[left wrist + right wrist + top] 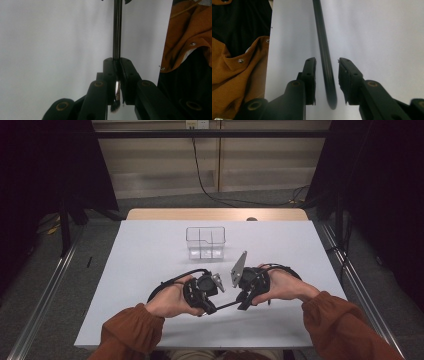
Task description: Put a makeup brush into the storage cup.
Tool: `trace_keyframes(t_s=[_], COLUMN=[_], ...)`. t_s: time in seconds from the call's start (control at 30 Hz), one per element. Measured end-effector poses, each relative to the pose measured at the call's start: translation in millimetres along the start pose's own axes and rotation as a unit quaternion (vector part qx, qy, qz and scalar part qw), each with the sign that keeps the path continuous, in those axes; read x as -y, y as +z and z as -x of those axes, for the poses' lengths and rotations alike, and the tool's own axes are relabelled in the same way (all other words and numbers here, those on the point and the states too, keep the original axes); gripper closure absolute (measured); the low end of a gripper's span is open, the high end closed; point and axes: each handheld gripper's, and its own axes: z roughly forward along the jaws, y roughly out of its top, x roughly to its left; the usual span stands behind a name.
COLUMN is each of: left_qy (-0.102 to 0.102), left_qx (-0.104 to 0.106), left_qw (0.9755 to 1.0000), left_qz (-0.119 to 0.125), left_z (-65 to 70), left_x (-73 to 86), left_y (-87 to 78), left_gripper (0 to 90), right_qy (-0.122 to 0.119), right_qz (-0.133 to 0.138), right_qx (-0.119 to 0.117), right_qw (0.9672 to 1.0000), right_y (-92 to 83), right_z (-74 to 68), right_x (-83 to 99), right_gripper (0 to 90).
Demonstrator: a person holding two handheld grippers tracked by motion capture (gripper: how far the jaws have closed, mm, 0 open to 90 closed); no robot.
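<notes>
1. High view. The left gripper (209, 307) and right gripper (242, 303) face each other low over the white table (150, 255), near its front edge. A thin black brush (226, 305) spans the gap between them, its long axis running roughly left to right. A clear divided container (205, 242) stands farther back, well apart.

2. Left gripper view. The jaws are clamped tight on the brush (117, 37) near its metal ferrule; the bristle tuft points back toward the camera and the handle runs straight away.

3. Right gripper view. The jaws stand narrowly apart on either side of the handle end (325, 62), which lies between the pads (310, 75) without visible contact.
</notes>
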Motion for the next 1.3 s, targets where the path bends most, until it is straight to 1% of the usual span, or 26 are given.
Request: trace_keyframes(t_s=[0.03,0.07,0.13,0.23,0.33,0.37,0.4,0.5,0.6,0.63,0.67,0.7,0.73,0.83,0.87,0.9,0.93,0.97,1.0,1.03,1.07,1.1,1.13,1.2,1.27,1.3], left_qy=[-0.004,0.0,-0.006,0.0,-0.002,0.001,0.002,0.005,0.005,0.006,0.003,0.005,0.004,-0.003,-0.005,-0.002,-0.004,-0.007,-0.011,-0.009,-0.011,-0.014,-0.015,-0.02,-0.031,-0.029], left_qx=[0.001,0.0,0.003,0.004,0.0,-0.003,0.0,-0.001,0.0,-0.001,-0.001,0.001,0.005,0.008,0.006,0.003,0.002,0.003,0.003,0.005,-0.002,-0.006,-0.009,-0.018,-0.027,-0.028], left_qw=[1.0,1.0,1.0,1.0,1.0,1.0,1.0,1.0,1.0,1.0,1.0,1.0,0.9999,0.9997,0.9994,0.9993,0.999,0.9986,0.9981,0.9978,0.9975,0.9972,0.9968,0.9955,0.9933,0.9932], left_qz=[0.0,-0.004,0.001,-0.006,0.0,0.001,-0.001,-0.002,-0.002,-0.001,0.007,0.008,0.009,0.025,0.033,0.038,0.044,0.053,0.06,0.065,0.07,0.074,0.078,0.091,0.108,0.109], left_z=[0.4,-0.1,-0.1,-1.0,-1.0,-1.3,-1.8,-2.7,-4.1,-4.4,-4.1,-5.4,-6.2,-8.1,-8.6,-9.3,-9.5,-10.2,-10.5,-11.2,-11.3,-11.5,-12.1,-13.2,-13.0,-14.0], left_x=[0.1,0.1,0.1,0.0,0.1,0.4,0.3,0.5,0.9,1.3,2.1,2.5,3.0,5.2,6.1,6.5,7.3,8.4,9.1,9.9,10.8,11.4,12.2,14.0,16.9,18.0], left_y=[0.7,1.4,2.1,2.6,2.8,2.9,2.5,3.4,3.9,3.9,4.6,4.4,4.2,3.5,2.4,1.5,0.7,-0.4,-1.0,-1.8,-2.2,-2.4,-2.9,-4.5,-5.7,-6.7], left_gripper=[83.9,83.9,83.9,83.9,83.9,83.8,83.8,83.5,83.2,83.0,83.0,82.8,82.6,81.6,79.9,77.7,76.5,75.0,72.8,71.8,70.2,66.3,62.8,56.2,48.7,44.8], right_qy=[-0.002,-0.007,-0.006,-0.009,-0.013,-0.014,-0.023,-0.028,-0.024,-0.029,-0.026,-0.029,-0.023,-0.023,-0.025,-0.02,-0.023,-0.018,-0.019,-0.019,-0.013,-0.01,-0.013,-0.004,-0.004,-0.002], right_qz=[0.002,0.004,0.003,0.005,0.006,0.006,0.012,0.01,0.008,0.013,0.011,0.014,0.012,0.016,0.019,0.025,0.026,0.025,0.031,0.03,0.027,0.028,0.033,0.039,0.042,0.042], right_qx=[0.0,0.0,-0.004,-0.005,-0.007,-0.005,-0.004,-0.008,-0.011,-0.011,-0.013,-0.012,-0.013,-0.014,-0.013,-0.013,-0.014,-0.012,-0.012,-0.017,-0.017,-0.014,-0.015,-0.015,-0.012,-0.016], right_qw=[1.0,1.0,1.0,0.9999,0.9999,0.9999,0.9996,0.9995,0.9996,0.9994,0.9995,0.9994,0.9996,0.9995,0.9994,0.9994,0.9993,0.9994,0.9993,0.9992,0.9994,0.9995,0.9993,0.9991,0.999,0.999], right_y=[0.3,0.6,0.1,0.9,0.7,0.7,1.5,2.1,2.7,3.1,2.6,2.5,2.0,1.8,1.7,1.6,0.9,0.1,-0.1,-0.6,-1.2,-1.8,-1.7,-3.0,-2.9,-2.6], right_z=[0.5,1.1,0.7,1.1,0.8,0.4,1.1,0.8,1.1,2.2,2.0,2.5,1.8,2.5,3.2,3.2,3.9,3.6,4.2,4.4,3.6,3.4,4.1,4.5,5.2,5.4], right_x=[-0.1,-0.4,-0.6,-0.5,-0.1,0.0,0.3,0.4,1.1,1.4,1.6,2.0,2.3,3.6,4.2,5.1,5.6,6.3,6.9,7.4,7.7,8.1,8.4,9.8,11.0,11.9], right_gripper=[70.8,72.8,75.0,80.8,82.1,82.4,82.7,83.5,83.7,83.7,83.8,83.8,83.9,83.9,83.9,83.9,83.9,83.9,83.9,83.9,83.8,83.9,83.9,83.9,83.9,83.8])
